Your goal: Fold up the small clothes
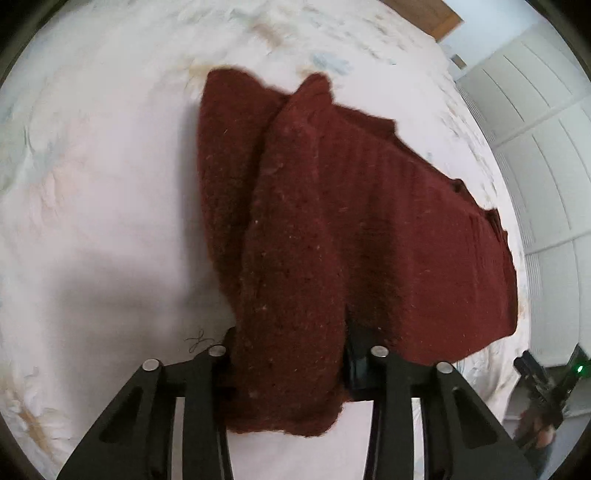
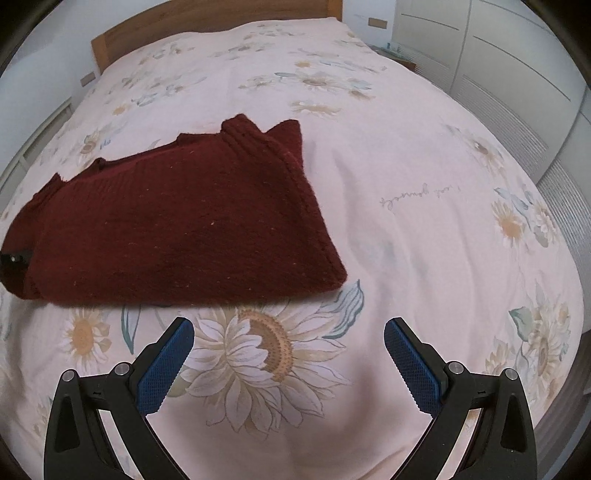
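Observation:
A dark red knitted sweater (image 1: 332, 229) lies folded on the bed. Its near strip runs down between the black fingers of my left gripper (image 1: 291, 354), which is shut on that fold; the fabric hides the pads. In the right wrist view the same sweater (image 2: 177, 229) sits ahead and to the left, with a black part of the left gripper (image 2: 14, 258) at its far left end. My right gripper (image 2: 289, 332) hangs open over a printed sunflower, its blue pads (image 2: 166, 365) wide apart and holding nothing. It is short of the sweater's near edge.
A pale floral bedspread (image 2: 406, 184) covers the bed, with a wooden headboard (image 2: 207, 22) at the far end. White wardrobe doors (image 2: 498, 74) stand along the right side. A black device with a green light (image 1: 576, 367) shows at the lower right of the left wrist view.

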Motion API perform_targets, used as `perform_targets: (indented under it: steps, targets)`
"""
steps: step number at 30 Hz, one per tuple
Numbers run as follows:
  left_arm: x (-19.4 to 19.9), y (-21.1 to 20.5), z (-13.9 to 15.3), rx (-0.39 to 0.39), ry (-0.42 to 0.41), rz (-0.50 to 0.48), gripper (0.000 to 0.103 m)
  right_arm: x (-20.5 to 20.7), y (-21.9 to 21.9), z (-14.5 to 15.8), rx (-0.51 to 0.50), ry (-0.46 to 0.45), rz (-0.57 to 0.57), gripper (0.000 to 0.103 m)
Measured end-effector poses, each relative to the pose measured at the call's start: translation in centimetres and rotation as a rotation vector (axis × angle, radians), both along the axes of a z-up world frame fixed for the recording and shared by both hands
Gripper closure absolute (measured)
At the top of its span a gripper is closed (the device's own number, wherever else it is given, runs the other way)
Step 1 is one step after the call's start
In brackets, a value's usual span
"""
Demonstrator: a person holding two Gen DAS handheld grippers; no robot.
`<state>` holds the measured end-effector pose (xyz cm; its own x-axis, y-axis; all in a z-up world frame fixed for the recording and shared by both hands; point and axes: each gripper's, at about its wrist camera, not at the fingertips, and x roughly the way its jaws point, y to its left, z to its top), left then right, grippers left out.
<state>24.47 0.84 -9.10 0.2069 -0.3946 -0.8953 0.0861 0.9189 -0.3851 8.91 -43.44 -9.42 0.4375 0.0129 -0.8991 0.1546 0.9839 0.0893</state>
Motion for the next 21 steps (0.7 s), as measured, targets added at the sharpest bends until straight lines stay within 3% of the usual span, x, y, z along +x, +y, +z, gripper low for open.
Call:
perform_targets:
  steps: [3,9,16,21]
  targets:
    - [-0.3,-1.2,2.1,0.016,-0.047,-0.031,0.074,-0.4,-0.7,0.2,0.014,-0.012,-0.015,0.000]
    - [0.1,-4.0,7.3,-0.051,-0.079,-0.061,0.075,-0.9,-3.2,0.6,0.052,-0.045,-0.061,0.000]
    - [1.3,-11.9,12.2,-0.041,-0.135,-0.152,0.076,-1.4,-6.7,1.7,0.100,-0.099,-0.118,0.000]
    - [1.4,-19.2,13.5,-0.008,-0.172,-0.244,0.076,-1.9,-9.4,2.5,0.120,-0.135,-0.162,0.000]
